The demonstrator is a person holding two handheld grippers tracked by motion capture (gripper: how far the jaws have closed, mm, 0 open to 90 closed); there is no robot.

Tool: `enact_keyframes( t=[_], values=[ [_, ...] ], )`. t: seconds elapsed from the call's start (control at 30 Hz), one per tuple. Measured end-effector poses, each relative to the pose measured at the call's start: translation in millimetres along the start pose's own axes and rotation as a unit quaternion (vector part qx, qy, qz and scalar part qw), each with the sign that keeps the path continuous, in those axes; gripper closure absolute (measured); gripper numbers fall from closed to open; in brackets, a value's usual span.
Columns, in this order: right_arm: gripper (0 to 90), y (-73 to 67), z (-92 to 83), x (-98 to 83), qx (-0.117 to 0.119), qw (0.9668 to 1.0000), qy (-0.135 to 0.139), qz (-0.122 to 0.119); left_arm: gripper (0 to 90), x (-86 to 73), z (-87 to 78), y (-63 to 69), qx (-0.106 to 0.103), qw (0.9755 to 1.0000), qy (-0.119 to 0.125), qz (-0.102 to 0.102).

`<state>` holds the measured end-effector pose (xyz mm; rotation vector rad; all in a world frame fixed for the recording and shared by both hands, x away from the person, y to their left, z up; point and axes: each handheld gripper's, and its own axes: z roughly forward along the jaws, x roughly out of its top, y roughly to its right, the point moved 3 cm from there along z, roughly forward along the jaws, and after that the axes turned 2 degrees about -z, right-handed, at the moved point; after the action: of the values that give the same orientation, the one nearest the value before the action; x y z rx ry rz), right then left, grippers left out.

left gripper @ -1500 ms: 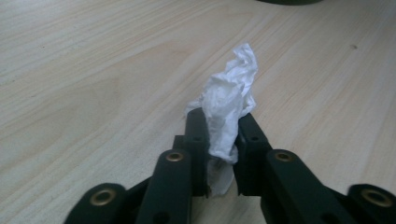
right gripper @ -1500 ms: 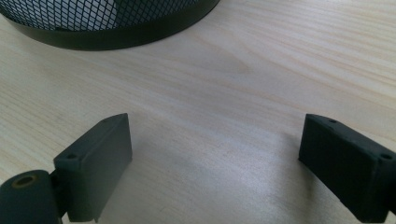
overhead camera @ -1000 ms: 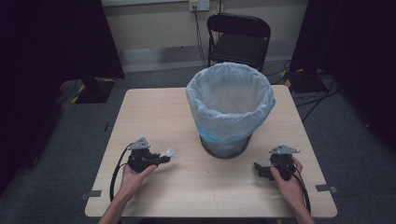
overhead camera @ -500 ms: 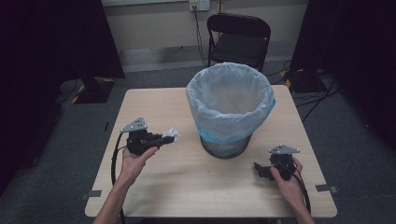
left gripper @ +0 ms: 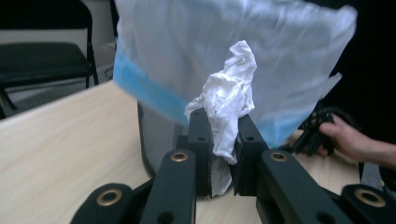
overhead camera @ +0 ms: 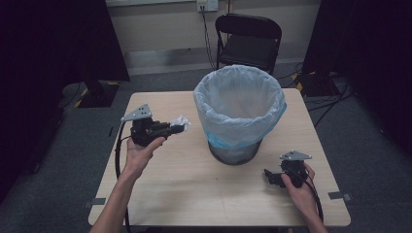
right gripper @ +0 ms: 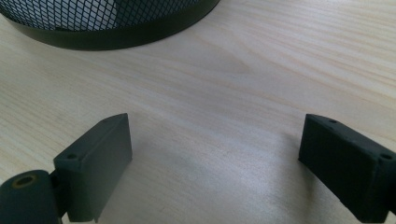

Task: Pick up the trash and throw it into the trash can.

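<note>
A crumpled white tissue (left gripper: 227, 100) is pinched between the jaws of the left tongs (overhead camera: 176, 127), and most of it stands up above the jaw tips. The left tongs are lifted above the bench (overhead camera: 170, 189), to the left of the bin (overhead camera: 238, 114), and they point toward it. The bin is black mesh with a pale plastic bag (left gripper: 280, 51) folded over its rim, and it stands near the middle of the bench. The right tongs (overhead camera: 270, 177) rest low on the bench, in front and to the right of the bin; their jaws are wide apart with nothing between them. A black chair (overhead camera: 248, 41) stands behind the bench.
</note>
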<state>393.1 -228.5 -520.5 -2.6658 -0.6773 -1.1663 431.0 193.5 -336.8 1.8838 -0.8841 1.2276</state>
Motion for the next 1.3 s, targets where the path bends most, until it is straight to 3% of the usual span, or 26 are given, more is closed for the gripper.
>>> enact_keyframes(
  t=[0.5, 0.6, 0.73, 0.9, 1.3],
  values=[
    [8.6, 0.0, 0.0, 0.0, 0.000, 1.0000, 0.000, 0.000, 80.9, 64.8, 4.2, 9.5, -0.017, 0.9988, 0.040, 0.022],
    [8.6, 0.0, 0.0, 0.0, 0.000, 1.0000, 0.000, 0.000, 80.9, 71.9, 8.0, 9.8, -0.018, 0.9987, 0.039, 0.026],
    [8.6, 0.0, 0.0, 0.0, 0.000, 1.0000, 0.000, 0.000, 80.9, 83.1, 24.0, 14.3, -0.039, 0.9981, 0.038, 0.030],
    [8.7, 0.0, 0.0, 0.0, 0.000, 1.0000, 0.000, 0.000, 78.5, 90.9, 42.1, 15.3, -0.049, 0.9979, 0.033, 0.026],
    [8.6, 0.0, -0.1, 0.0, 0.000, 1.0000, -0.001, 0.000, 80.0, 100.2, 92.5, 14.0, -0.081, 0.9965, 0.011, 0.019]
  ],
)
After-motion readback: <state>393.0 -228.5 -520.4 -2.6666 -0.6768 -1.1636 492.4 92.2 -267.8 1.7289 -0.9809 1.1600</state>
